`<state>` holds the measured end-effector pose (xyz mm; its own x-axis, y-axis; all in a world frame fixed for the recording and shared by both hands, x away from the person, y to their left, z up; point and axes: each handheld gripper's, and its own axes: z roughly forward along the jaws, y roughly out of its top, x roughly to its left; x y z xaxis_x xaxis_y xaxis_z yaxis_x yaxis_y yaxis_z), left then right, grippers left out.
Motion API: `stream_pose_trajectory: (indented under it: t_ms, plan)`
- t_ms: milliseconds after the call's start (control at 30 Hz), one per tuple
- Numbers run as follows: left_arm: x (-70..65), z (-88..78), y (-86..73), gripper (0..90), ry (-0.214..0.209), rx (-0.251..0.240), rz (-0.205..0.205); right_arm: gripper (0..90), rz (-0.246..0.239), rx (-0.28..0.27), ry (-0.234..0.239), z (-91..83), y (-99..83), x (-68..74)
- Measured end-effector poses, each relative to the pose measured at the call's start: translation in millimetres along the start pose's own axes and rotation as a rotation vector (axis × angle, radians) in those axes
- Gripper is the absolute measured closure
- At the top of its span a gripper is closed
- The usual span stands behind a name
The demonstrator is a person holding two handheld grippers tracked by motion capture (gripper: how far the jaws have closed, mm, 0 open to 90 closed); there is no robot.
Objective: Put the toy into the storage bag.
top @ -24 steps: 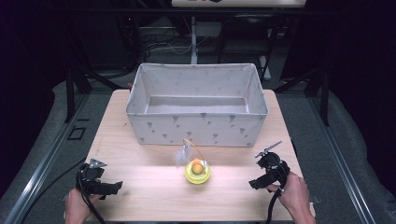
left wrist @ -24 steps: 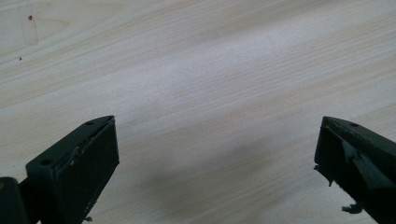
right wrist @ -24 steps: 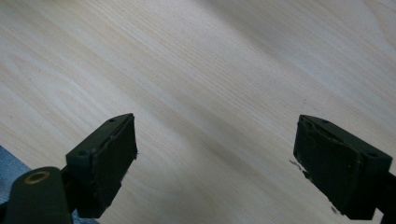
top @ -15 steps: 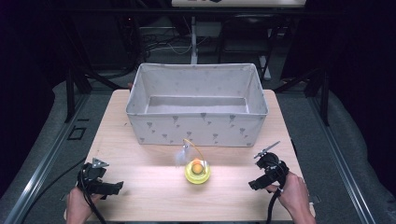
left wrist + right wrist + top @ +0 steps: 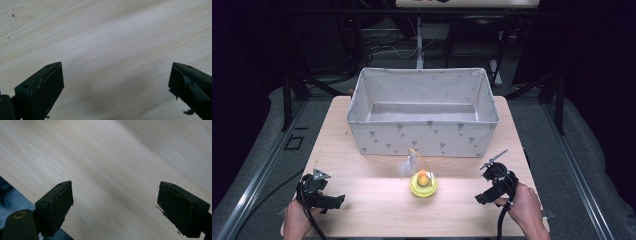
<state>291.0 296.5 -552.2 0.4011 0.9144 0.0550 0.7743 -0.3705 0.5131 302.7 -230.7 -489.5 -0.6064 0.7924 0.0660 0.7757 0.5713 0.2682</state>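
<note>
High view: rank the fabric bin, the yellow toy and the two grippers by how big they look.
1. fabric bin
2. left gripper and right gripper, which look about alike
3. yellow toy, close to a gripper in size, so this last place is unsure

I see a pale wood table (image 5: 362,150), matt with fine straight grain. On it stands a soft grey cloth bin (image 5: 424,137) with small printed marks. Just before the bin sits a glossy yellow plastic toy (image 5: 423,184).
</note>
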Motion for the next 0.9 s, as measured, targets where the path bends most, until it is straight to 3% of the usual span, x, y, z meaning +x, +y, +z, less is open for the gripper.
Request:
stream_pose_trajectory:
  t_ms: [67,100,133,167,300,400,700,900]
  plan:
    - [0.2,0.8,-0.6,0.1,0.0,0.003,0.004,11.6,-0.016,0.0,0.007,-1.8,4.0,4.6]
    - [-0.4,1.7,-0.8,0.0,-0.007,0.012,0.007,10.6,-0.007,-0.039,0.001,-0.9,7.2,11.5]
    - [-0.4,1.7,-0.8,0.0,-0.007,0.012,0.007,10.6,-0.007,-0.039,0.001,-0.9,7.2,11.5]
    - [-1.3,2.5,-0.6,0.0,-0.009,0.011,0.015,8.9,-0.045,0.005,0.01,-6.2,15.0,15.4]
    - [-2.6,1.7,0.4,0.0,-0.009,0.001,0.023,6.1,-0.078,0.007,0.003,-10.7,25.7,24.2]
    - [-3.1,1.7,1.5,0.0,-0.013,0.003,0.03,3.5,-0.129,0.02,-0.002,-19.0,38.0,31.8]
    - [-4.3,1.5,2.6,0.0,-0.013,0.006,0.042,0.0,-0.242,0.015,0.0,-37.9,71.6,54.9]
    - [-7.5,1.0,3.4,0.0,-0.013,0.008,0.046,0.0,-0.291,0.007,0.03,-46.8,91.8,68.6]
